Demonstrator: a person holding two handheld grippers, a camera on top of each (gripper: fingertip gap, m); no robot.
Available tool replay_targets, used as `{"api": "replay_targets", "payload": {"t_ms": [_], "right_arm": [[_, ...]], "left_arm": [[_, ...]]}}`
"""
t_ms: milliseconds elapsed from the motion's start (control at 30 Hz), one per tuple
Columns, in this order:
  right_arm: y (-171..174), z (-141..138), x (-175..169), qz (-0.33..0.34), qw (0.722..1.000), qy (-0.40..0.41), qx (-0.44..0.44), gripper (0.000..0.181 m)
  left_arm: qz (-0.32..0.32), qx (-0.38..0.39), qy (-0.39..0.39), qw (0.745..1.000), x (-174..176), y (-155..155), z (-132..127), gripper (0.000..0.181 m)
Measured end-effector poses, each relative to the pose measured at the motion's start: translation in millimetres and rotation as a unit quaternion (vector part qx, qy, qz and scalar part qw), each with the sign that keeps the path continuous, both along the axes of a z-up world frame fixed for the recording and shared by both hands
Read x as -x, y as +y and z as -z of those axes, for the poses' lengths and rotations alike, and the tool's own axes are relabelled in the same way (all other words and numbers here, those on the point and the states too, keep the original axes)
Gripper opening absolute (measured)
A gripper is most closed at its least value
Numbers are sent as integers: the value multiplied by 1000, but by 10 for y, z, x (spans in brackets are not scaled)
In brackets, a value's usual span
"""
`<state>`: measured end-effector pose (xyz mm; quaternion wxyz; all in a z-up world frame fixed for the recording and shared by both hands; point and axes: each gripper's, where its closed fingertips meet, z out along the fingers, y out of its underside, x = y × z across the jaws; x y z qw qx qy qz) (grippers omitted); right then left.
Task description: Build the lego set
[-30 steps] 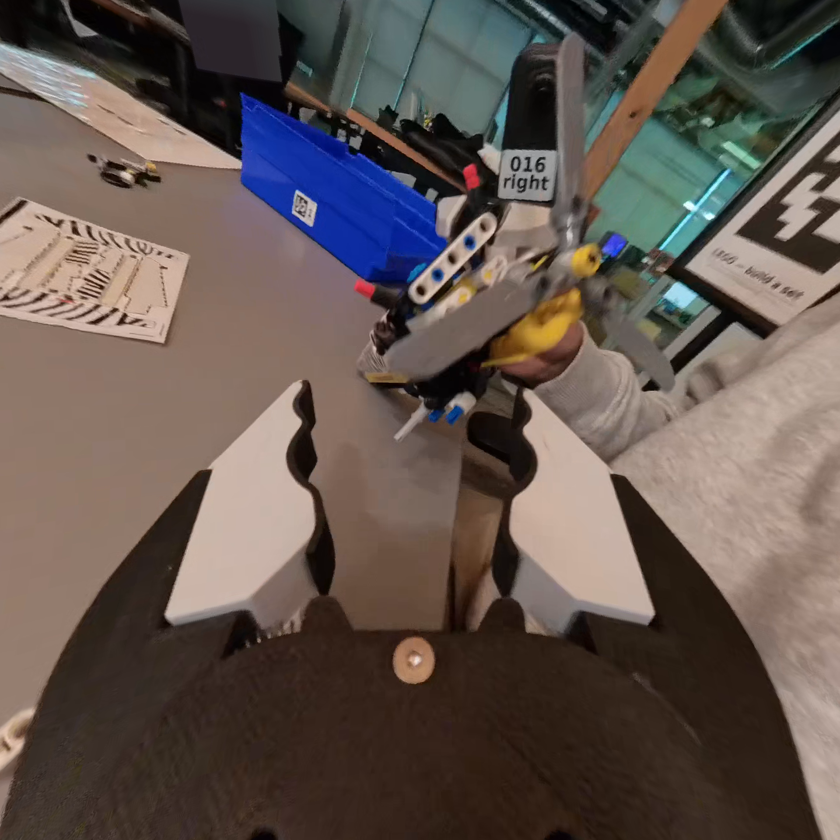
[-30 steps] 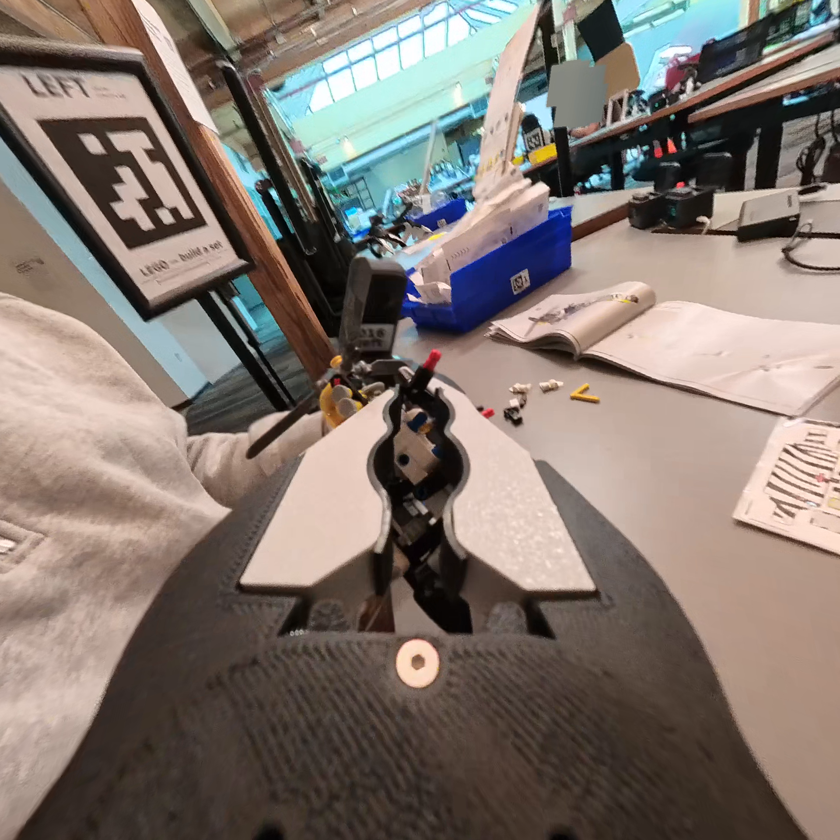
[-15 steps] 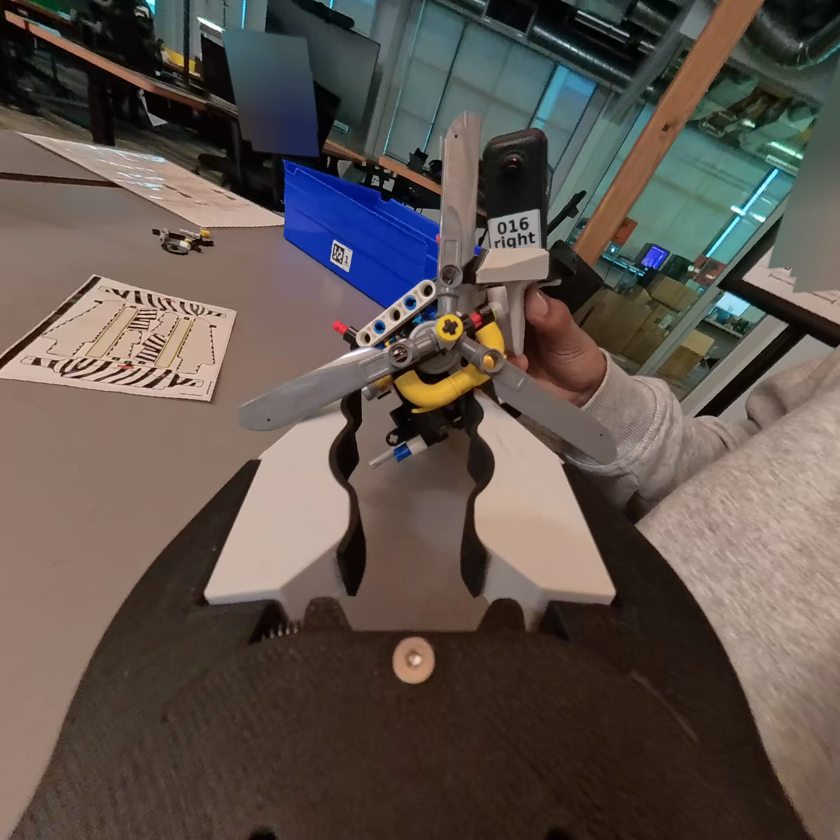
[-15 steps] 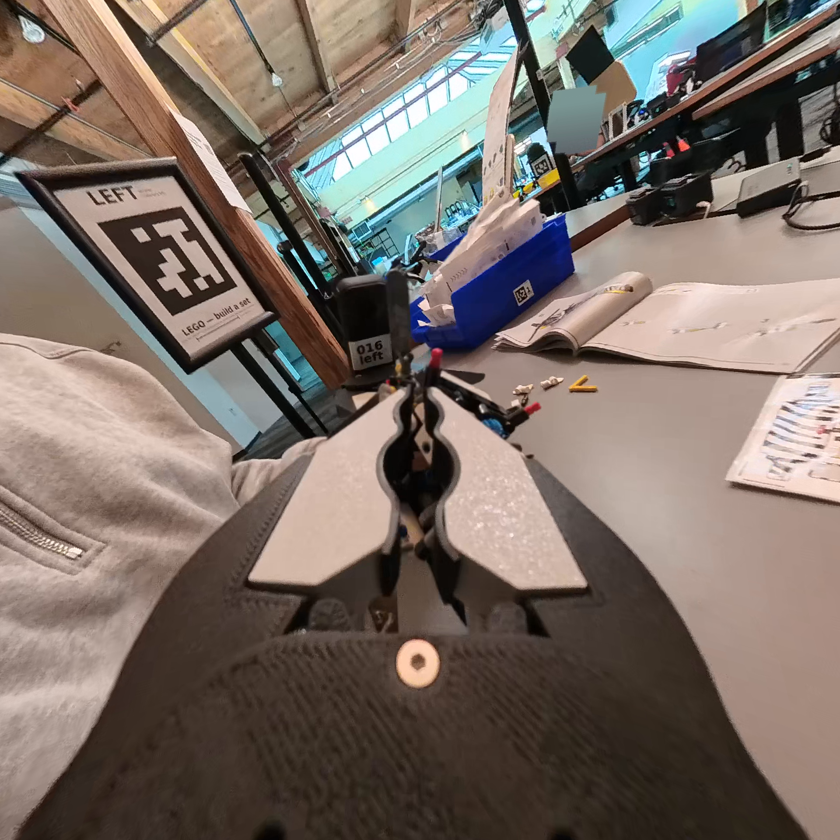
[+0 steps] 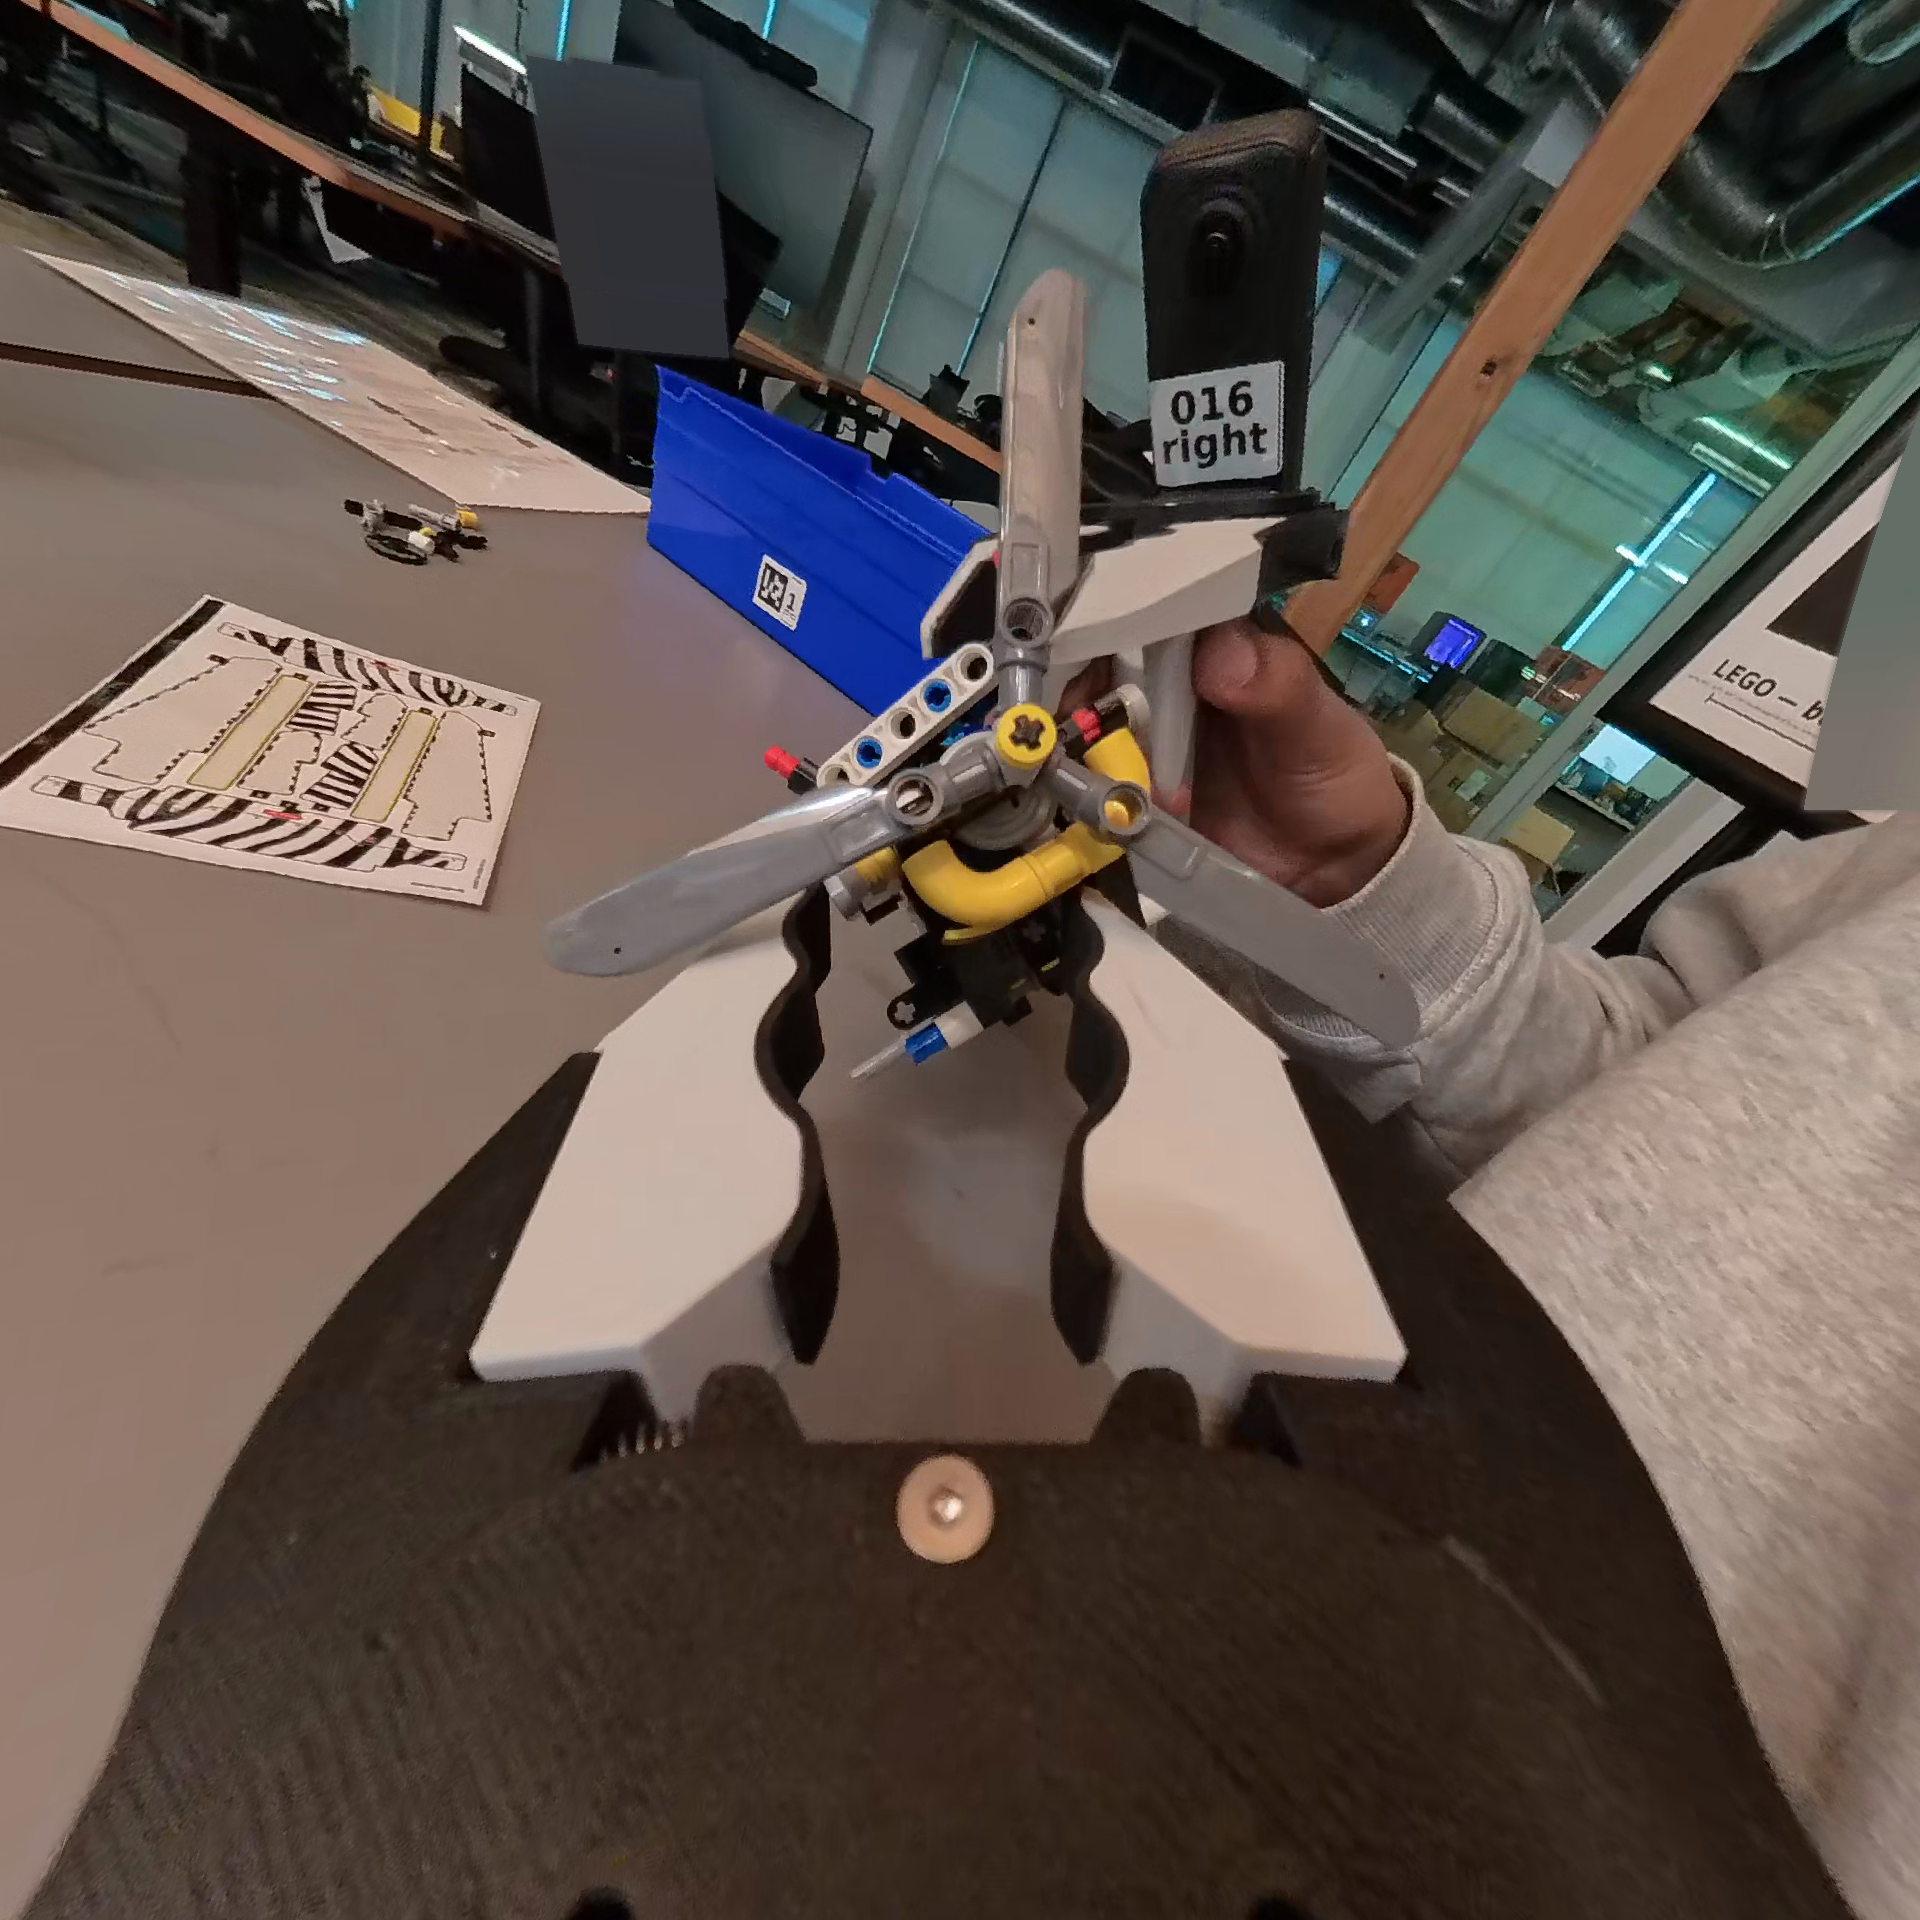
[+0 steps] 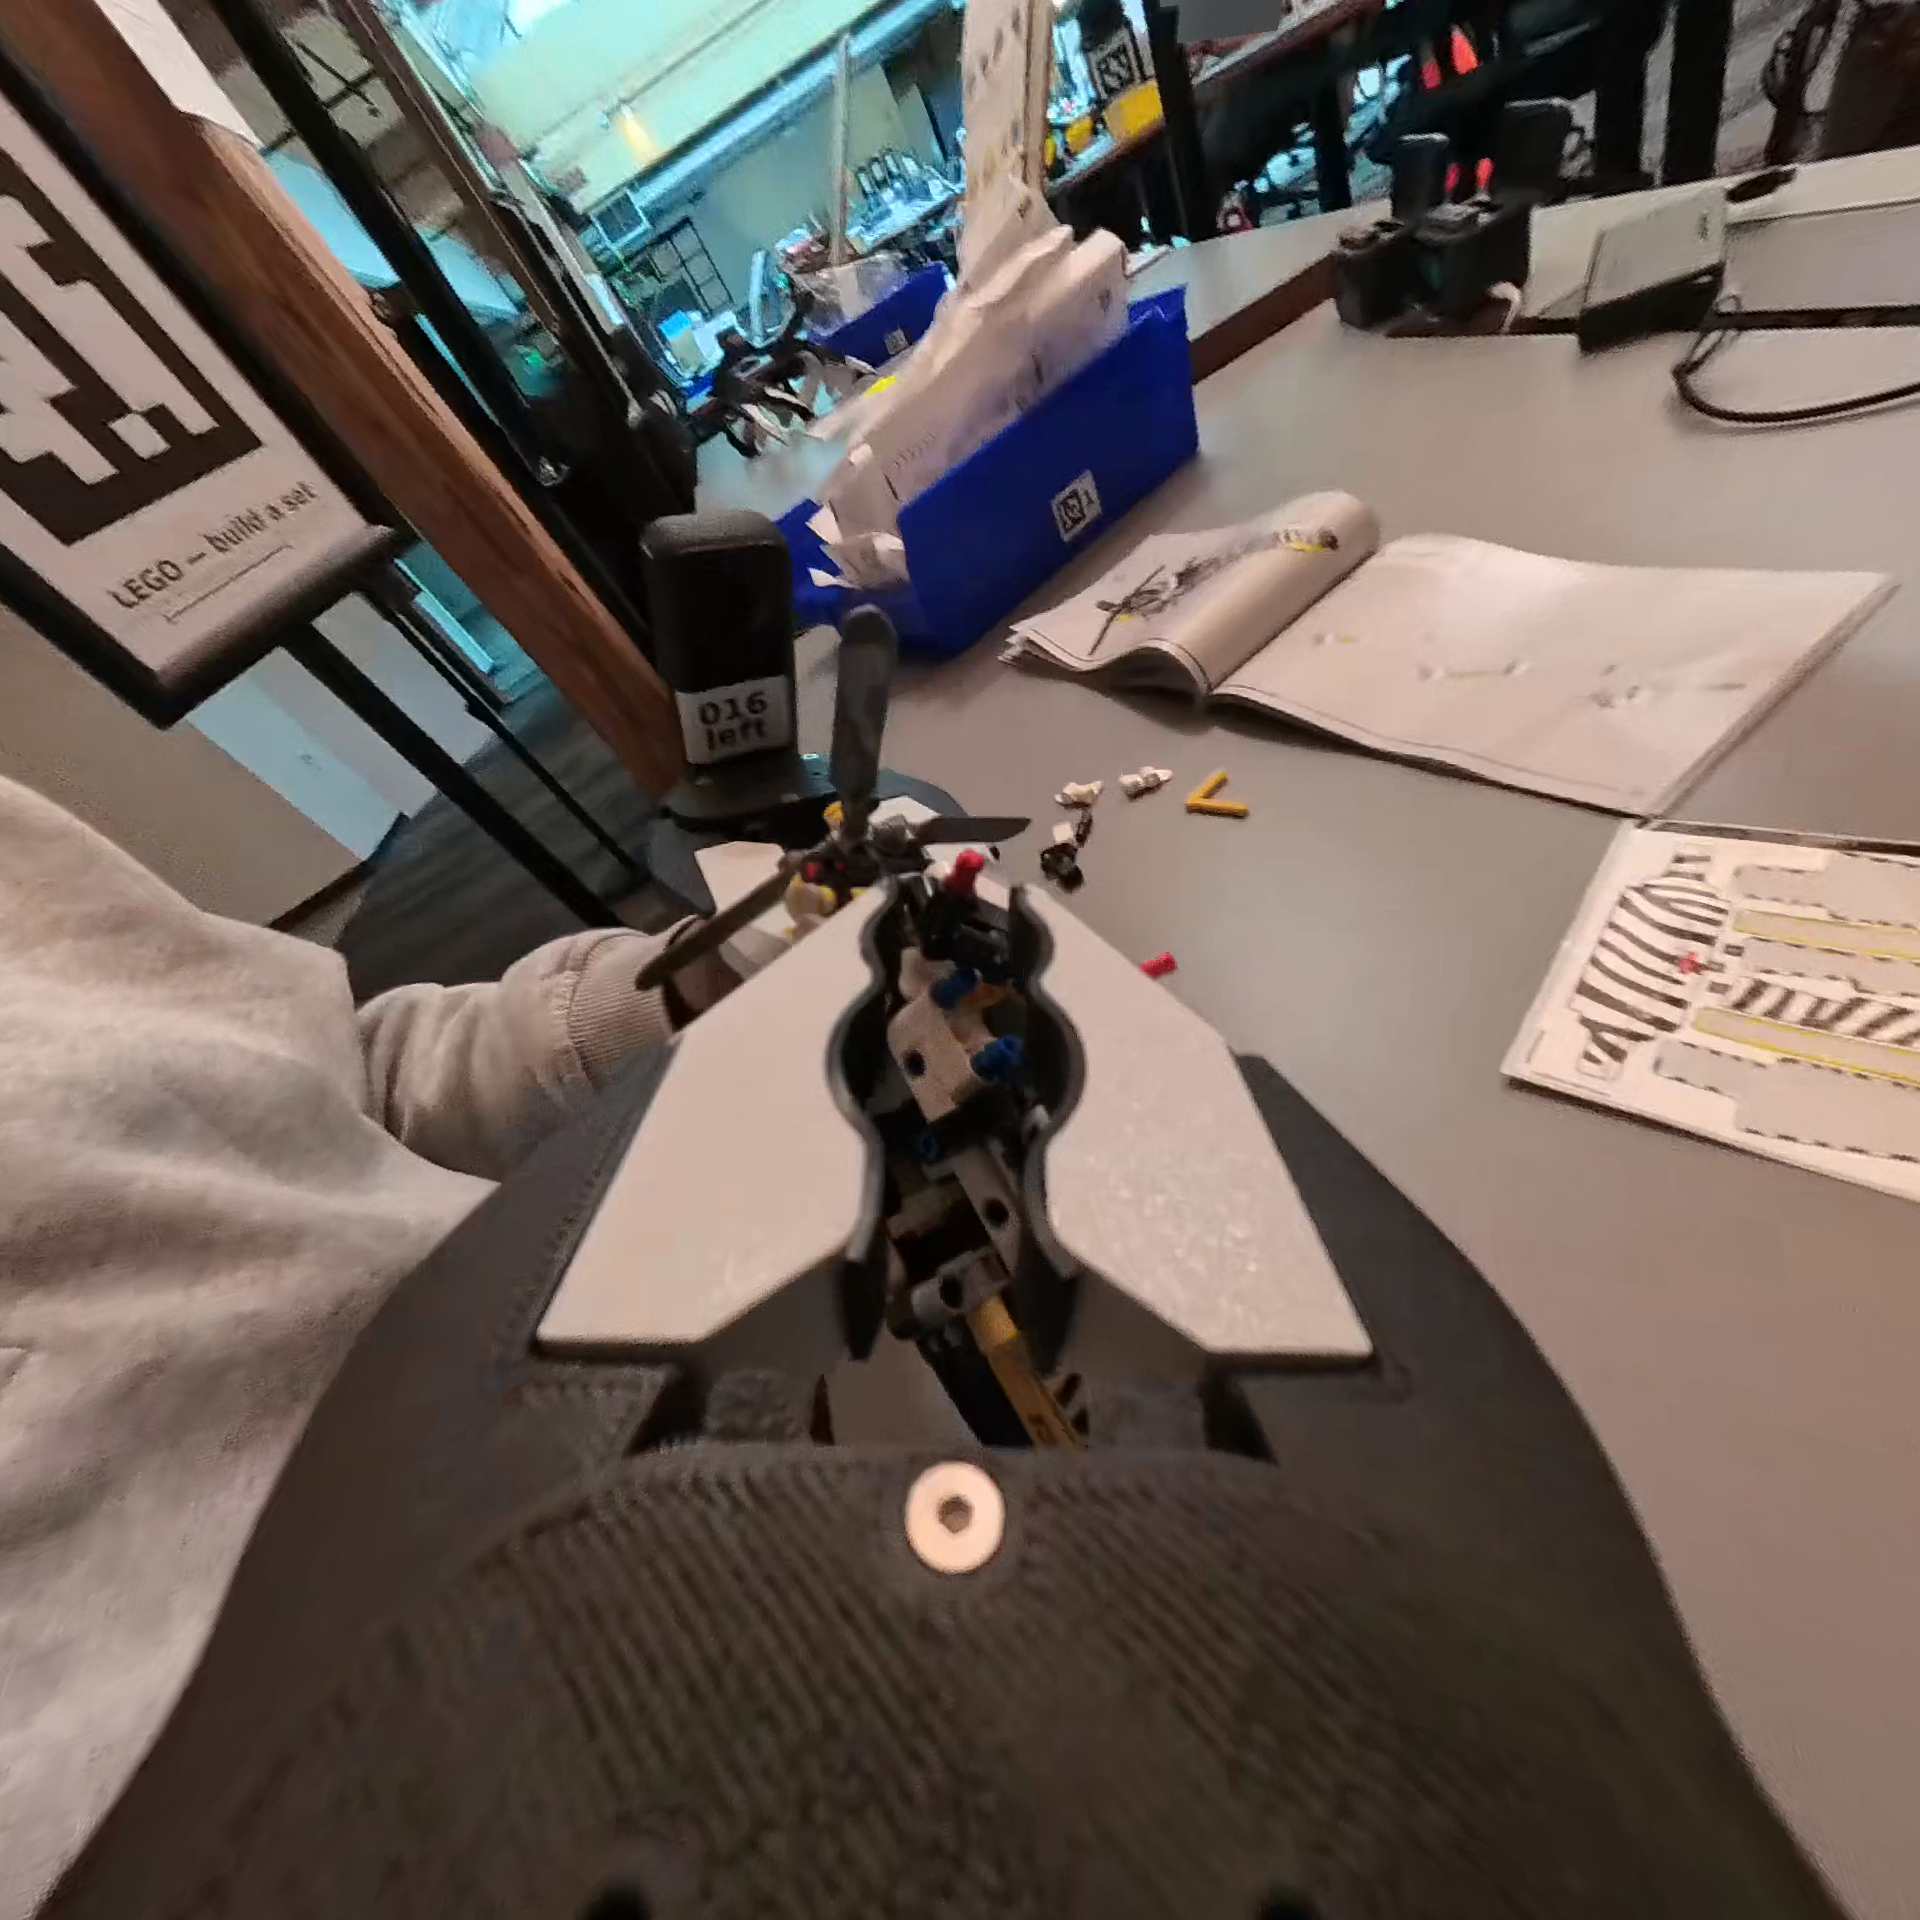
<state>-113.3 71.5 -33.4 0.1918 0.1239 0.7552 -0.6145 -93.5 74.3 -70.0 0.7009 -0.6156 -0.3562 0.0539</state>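
Note:
A partly built lego model has a grey three-bladed propeller, yellow curved pieces and a white holed beam. My right gripper is shut on the model's body and holds it in the air above the table edge. It also shows in the left wrist view, behind the propeller. My left gripper is open. Its fingertips stand on either side of the model's black lower part, with a gap on both sides. The propeller faces the left wrist camera.
On the grey table lie a zebra-striped sticker sheet, an open instruction booklet, loose small pieces, a yellow angled piece and a red pin. A blue bin and a small sub-assembly sit farther back. The gap from one gripper's tips to the other's is roughly 4 centimetres.
The right gripper has turned the model so its propeller faces the left wrist camera. The left gripper has closed in and now flanks the model's lower part, staying open.

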Motion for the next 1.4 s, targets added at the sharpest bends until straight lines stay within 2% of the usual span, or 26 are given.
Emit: {"api": "replay_targets", "payload": {"t_ms": [200, 467, 600, 733, 833, 1000, 1400], "right_arm": [[91, -49, 61, 5, 999, -31, 11, 4], [148, 3, 72, 12, 999, -48, 2, 0], [114, -175, 111, 47, 998, -33, 20, 29], [35, -100, 155, 81, 996, 9, -25, 30], [37, -37, 175, 88, 995, 16, -39, 25], [84, -42, 129, 66, 997, -23, -18, 6], [143, -39, 123, 71, 997, -8, -35, 4]], "left_arm": [[-3, -13, -7, 1000, 15, -34, -6, 36], [-11, -16, -9, 1000, 27, -57, -7, 36], [-34, 4, 2, 999, 37, -59, 1, 35], [-54, 21, 13, 998, 34, -14, -1, 36], [-60, 26, 15, 998, 32, 7, 0, 35], [-64, 14, 8, 998, 52, -10, 0, 35], [-82, 26, 24, 996, 45, 15, -22, 35]]}}
